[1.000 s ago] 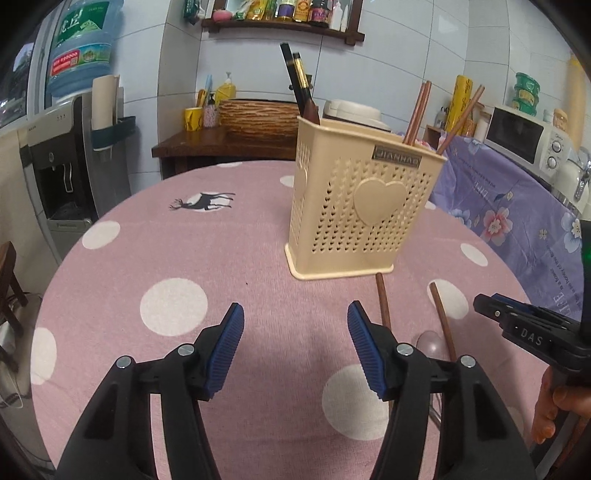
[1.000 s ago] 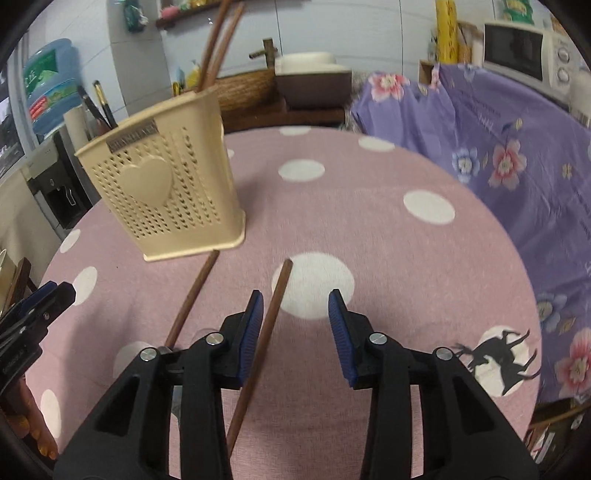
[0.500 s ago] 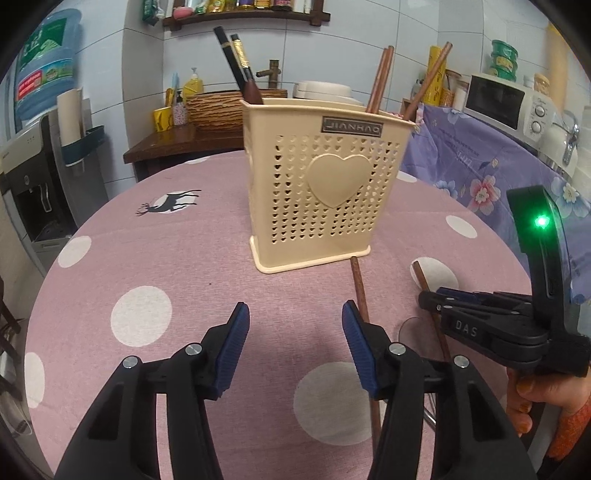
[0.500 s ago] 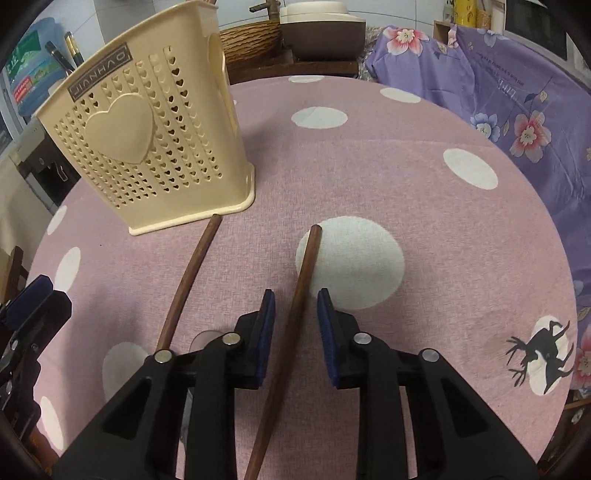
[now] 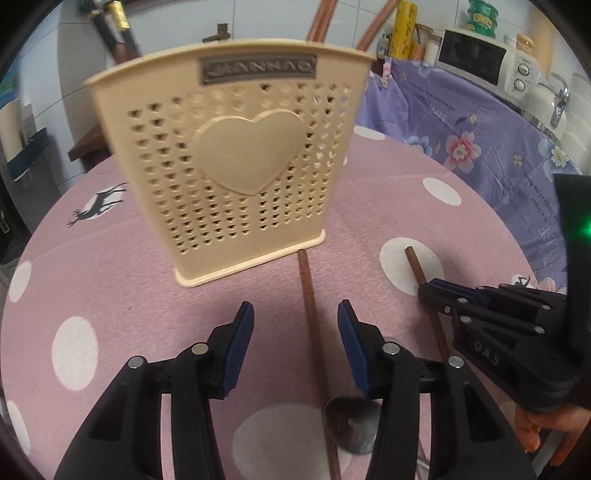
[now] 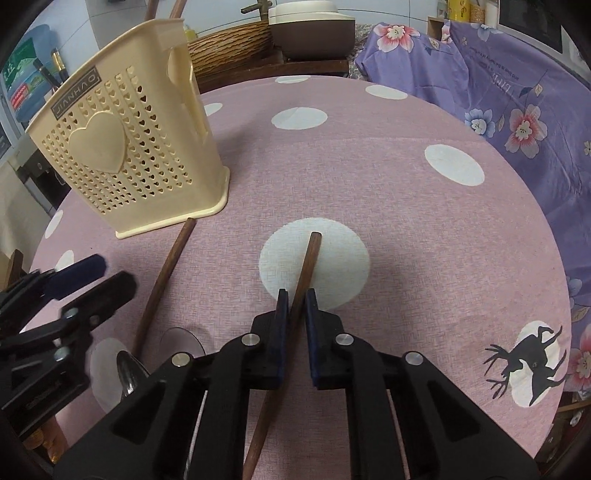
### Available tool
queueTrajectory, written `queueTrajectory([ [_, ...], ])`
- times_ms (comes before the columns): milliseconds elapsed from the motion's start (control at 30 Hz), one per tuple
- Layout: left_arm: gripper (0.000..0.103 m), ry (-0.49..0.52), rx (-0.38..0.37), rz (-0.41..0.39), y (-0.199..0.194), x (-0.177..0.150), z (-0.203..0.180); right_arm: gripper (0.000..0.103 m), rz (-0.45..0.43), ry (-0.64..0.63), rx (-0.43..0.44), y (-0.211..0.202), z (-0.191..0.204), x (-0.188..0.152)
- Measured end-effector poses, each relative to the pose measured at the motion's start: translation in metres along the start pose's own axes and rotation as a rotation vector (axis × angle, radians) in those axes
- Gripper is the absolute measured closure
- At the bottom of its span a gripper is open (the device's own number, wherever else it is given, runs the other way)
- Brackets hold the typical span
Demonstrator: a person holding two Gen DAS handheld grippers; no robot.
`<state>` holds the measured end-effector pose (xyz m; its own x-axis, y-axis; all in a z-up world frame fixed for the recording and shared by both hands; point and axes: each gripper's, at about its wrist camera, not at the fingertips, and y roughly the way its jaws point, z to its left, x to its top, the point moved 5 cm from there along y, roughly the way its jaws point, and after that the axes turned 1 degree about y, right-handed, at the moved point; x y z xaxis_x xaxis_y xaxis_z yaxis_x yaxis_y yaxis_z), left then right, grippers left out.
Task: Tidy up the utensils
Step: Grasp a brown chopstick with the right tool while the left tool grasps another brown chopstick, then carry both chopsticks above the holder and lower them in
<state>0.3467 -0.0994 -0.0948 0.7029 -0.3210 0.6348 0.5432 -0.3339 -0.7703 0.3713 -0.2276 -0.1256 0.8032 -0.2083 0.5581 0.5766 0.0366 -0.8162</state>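
Note:
A cream perforated utensil holder [image 5: 236, 170] [image 6: 122, 162] with a heart on its front stands on the pink dotted tablecloth and holds several utensils. Two wooden-handled utensils lie in front of it. The left one [image 5: 312, 325] [image 6: 162, 280] ends in a metal spoon bowl [image 5: 351, 428]. My left gripper [image 5: 295, 314] straddles its handle, jaws closing, pads clear of it. My right gripper [image 6: 294, 295] [image 5: 428, 291] is shut on the right handle [image 6: 308, 262], which lies over a white dot.
A purple floral cloth [image 6: 517, 92] covers the counter to the right, with a microwave [image 5: 476, 61] on it. A wicker basket [image 6: 229, 48] and a pot [image 6: 310, 33] stand behind the table. A hand [image 5: 546, 432] holds the right gripper.
My left gripper moved right and closer to the holder, coming over the left handle while narrowing. My right gripper moved down onto the right handle and shut on it.

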Motion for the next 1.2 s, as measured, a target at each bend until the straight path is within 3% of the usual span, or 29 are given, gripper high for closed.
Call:
queueTrajectory([
  [133, 0.07, 0.004, 0.014, 0.04, 0.021, 0.004, -0.005, 0.093, -0.005, 0.006, 0.001, 0.002, 0.0, 0.001],
  [533, 0.078, 0.03, 0.068, 0.066, 0.038, 0.012, -0.013, 0.093, -0.008, 0.032, -0.012, 0.002, 0.001, 0.0],
  [733, 0.092, 0.049, 0.103, 0.058, 0.039, 0.014, -0.014, 0.093, -0.008, 0.035, -0.028, 0.003, 0.003, 0.001],
  [1200, 0.094, 0.002, 0.087, 0.04, 0.033, 0.01, -0.008, 0.094, -0.024, 0.054, -0.007, 0.001, 0.003, -0.002],
])
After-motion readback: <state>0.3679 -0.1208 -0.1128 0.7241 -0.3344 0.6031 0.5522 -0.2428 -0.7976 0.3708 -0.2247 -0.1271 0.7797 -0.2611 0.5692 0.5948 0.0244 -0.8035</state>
